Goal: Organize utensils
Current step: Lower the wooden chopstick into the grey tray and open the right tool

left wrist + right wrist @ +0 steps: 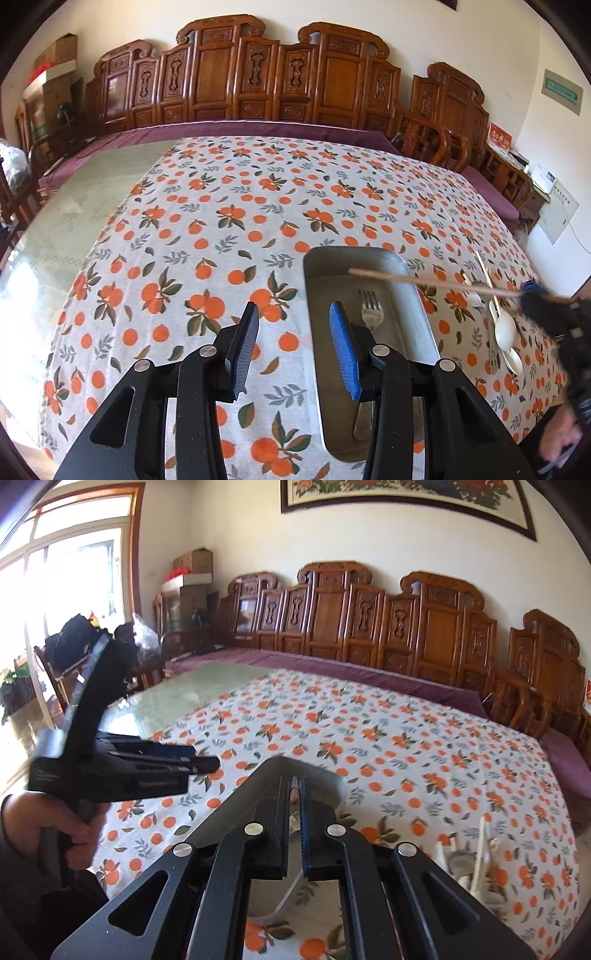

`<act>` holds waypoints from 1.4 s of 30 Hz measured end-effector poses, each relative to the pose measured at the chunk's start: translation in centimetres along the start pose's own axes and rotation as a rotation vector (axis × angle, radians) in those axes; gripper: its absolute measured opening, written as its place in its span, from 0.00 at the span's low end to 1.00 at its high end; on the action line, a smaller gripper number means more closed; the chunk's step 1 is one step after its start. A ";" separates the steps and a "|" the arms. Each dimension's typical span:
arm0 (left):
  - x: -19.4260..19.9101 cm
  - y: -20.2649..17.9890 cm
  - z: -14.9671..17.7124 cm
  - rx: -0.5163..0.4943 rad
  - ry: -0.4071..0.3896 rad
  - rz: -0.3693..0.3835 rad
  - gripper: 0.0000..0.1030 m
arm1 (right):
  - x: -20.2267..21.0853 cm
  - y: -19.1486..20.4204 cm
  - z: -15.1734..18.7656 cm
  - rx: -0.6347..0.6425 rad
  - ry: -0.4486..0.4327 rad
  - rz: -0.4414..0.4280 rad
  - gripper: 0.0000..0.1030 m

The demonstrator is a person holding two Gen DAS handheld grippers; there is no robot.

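Observation:
A metal tray [325, 266] lies on the orange-print tablecloth with a fork [371, 314] in it. My left gripper [293, 321] is open and empty, its right finger over the tray's left edge. My right gripper [532, 290] is shut on a wooden chopstick [424, 280] and holds it above the tray, tip pointing left. In the right wrist view the right gripper [295, 781] is closed on the chopstick end [294, 784] over the tray [325, 779]. The left gripper [199, 762] shows at the left, held by a hand.
White spoons [504, 325], a metal spoon and another chopstick [485, 271] lie on the cloth right of the tray; they also show blurred in the right wrist view [465, 856]. Carved wooden chairs [332, 74] line the far side. Bare glass tabletop [85, 206] lies to the left.

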State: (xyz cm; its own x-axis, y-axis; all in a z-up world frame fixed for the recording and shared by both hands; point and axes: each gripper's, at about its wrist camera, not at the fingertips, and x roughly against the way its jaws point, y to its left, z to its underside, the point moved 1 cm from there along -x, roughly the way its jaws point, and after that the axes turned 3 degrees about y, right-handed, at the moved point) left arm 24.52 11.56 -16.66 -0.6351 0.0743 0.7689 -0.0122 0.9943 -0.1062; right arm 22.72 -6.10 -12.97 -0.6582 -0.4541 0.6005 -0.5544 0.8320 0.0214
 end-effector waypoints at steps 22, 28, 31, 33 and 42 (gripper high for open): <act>0.5 0.4 -0.2 0.010 -0.012 0.001 0.37 | -6.1 3.0 4.0 -0.075 0.239 -0.108 0.13; 0.5 0.0 -0.3 0.005 -0.010 0.005 0.37 | -5.8 2.6 4.1 -0.103 0.244 -0.175 0.31; 0.3 -0.5 -0.3 -0.002 -0.009 0.010 0.38 | -5.1 1.9 3.9 -0.113 0.230 -0.186 0.32; 0.2 -1.1 -0.4 -0.008 -0.009 0.019 0.40 | -4.4 1.0 3.7 -0.115 0.213 -0.181 0.32; 0.0 -4.7 -0.2 -0.065 -0.012 0.066 0.60 | -0.5 -8.2 4.9 -0.114 0.185 0.006 0.32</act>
State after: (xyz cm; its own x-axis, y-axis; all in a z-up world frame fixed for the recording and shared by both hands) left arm 24.72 6.92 -16.07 -0.6417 0.1391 0.7542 0.0797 0.9902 -0.1149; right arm 25.13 -14.20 -17.35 -0.5511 -0.3916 0.7369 -0.4829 0.8698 0.1010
